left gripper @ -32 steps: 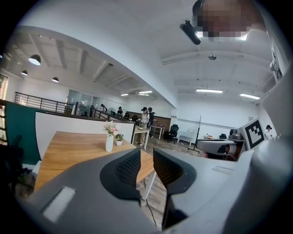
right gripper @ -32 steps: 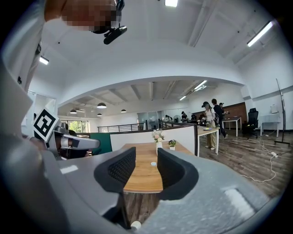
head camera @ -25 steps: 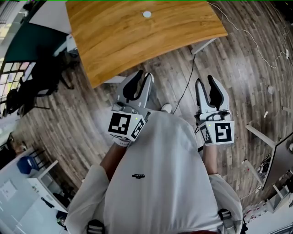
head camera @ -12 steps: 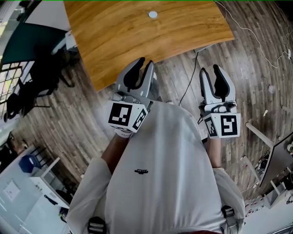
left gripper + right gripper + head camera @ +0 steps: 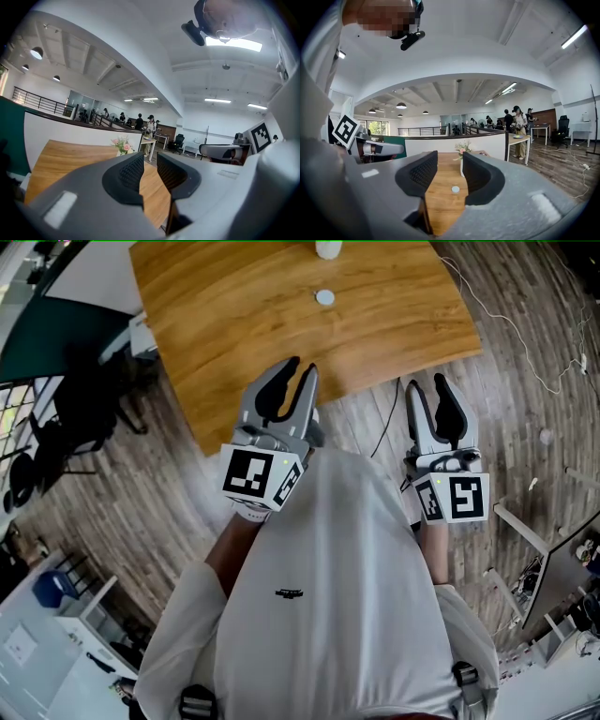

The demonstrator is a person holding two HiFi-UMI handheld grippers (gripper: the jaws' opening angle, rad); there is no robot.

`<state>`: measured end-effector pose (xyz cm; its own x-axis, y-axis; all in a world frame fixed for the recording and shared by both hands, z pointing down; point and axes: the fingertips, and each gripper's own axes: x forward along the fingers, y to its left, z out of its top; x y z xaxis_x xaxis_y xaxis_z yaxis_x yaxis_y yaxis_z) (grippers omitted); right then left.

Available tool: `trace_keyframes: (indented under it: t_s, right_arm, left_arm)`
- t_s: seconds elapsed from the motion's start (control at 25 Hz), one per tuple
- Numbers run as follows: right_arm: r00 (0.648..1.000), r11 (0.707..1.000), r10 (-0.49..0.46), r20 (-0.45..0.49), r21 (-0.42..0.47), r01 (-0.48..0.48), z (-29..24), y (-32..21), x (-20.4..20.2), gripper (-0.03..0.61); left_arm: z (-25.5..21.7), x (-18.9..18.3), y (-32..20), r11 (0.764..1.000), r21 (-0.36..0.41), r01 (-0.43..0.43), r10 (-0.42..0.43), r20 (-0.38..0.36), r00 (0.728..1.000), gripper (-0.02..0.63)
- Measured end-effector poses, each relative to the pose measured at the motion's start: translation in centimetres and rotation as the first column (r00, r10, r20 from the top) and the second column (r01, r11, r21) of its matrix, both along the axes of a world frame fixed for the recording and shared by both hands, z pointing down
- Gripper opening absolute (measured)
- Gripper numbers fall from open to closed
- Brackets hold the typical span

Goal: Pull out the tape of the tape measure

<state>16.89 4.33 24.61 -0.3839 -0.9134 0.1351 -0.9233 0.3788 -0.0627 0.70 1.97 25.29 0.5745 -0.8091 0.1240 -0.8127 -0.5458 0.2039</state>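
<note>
A small round white thing (image 5: 324, 297), perhaps the tape measure, lies on the wooden table (image 5: 234, 324) ahead of me; it also shows between the right jaws' tips, far off (image 5: 455, 189). My left gripper (image 5: 298, 367) is held out level over the table's near edge, its jaws a narrow gap apart and empty (image 5: 150, 157). My right gripper (image 5: 427, 383) hovers over the floor just short of the table. Its jaws have just been opening and hold nothing (image 5: 450, 158).
A white vase of flowers (image 5: 328, 248) stands beyond the round thing (image 5: 462, 151). A black cable (image 5: 384, 418) trails on the wooden floor. Dark chairs (image 5: 80, 404) and a green partition (image 5: 52, 334) stand left, shelving (image 5: 553, 568) right. People (image 5: 518, 126) stand far behind.
Both grippers have moved forward towards the table, and the left one now reaches over its near edge. The round white thing has come nearer, and the vase has entered the top edge.
</note>
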Motion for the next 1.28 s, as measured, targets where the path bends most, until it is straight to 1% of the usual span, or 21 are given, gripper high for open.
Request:
trace_keyframes:
  t_s: [0.24, 0.36, 0.44, 0.56, 0.72, 0.92, 1.08, 1.28]
  right_arm:
    - [1.0, 1.0, 0.005, -0.003, 0.002, -0.005, 0.1, -4.1, -2.2, 0.178]
    - [1.0, 1.0, 0.013, -0.012, -0.001, -0.013, 0.2, -6.2, -3.1, 0.179]
    - [1.0, 1.0, 0.024, -0.019, -0.007, -0.025, 0.4, -7.3, -3.4, 0.183]
    - [0.999, 0.999, 0.037, -0.038, -0.019, -0.038, 0.6, -8.6, -3.8, 0.189]
    - [0.997, 0.999, 0.033, -0.066, -0.03, -0.035, 0.3, -8.9, -3.8, 0.195]
    - [0.997, 0.998, 0.028, -0.073, -0.052, -0.032, 1.0, -10.1, -3.0, 0.199]
    - [0.998, 0.999, 0.002, -0.057, -0.054, -0.006, 1.2, -11.4, -3.0, 0.206]
    - [0.997, 0.996, -0.053, -0.049, -0.072, 0.05, 2.2, -13.4, -2.4, 0.213]
  left_arm:
    - [0.3, -2.5, -3.7, 1.0, 0.001, -0.002, 0.002, -0.019, 1.0, 0.084]
    - [0.7, -3.4, -5.5, 1.0, -0.006, -0.022, 0.022, -0.017, 1.0, 0.092]
    - [1.1, -3.8, -6.5, 0.999, -0.008, -0.038, 0.038, -0.007, 0.999, 0.115]
    - [1.9, -4.3, -7.9, 0.999, -0.018, -0.05, 0.05, -0.011, 0.999, 0.115]
    - [2.2, -3.8, -8.7, 0.997, -0.042, -0.064, 0.063, -0.018, 0.998, 0.116]
    - [2.2, -2.9, -9.5, 0.996, -0.048, -0.069, 0.069, -0.019, 0.997, 0.115]
    - [3.0, -2.9, -10.4, 0.996, -0.071, -0.049, 0.049, -0.001, 0.999, 0.115]
    - [3.7, -2.2, -11.5, 0.995, -0.096, -0.022, 0.026, 0.036, 0.999, 0.115]
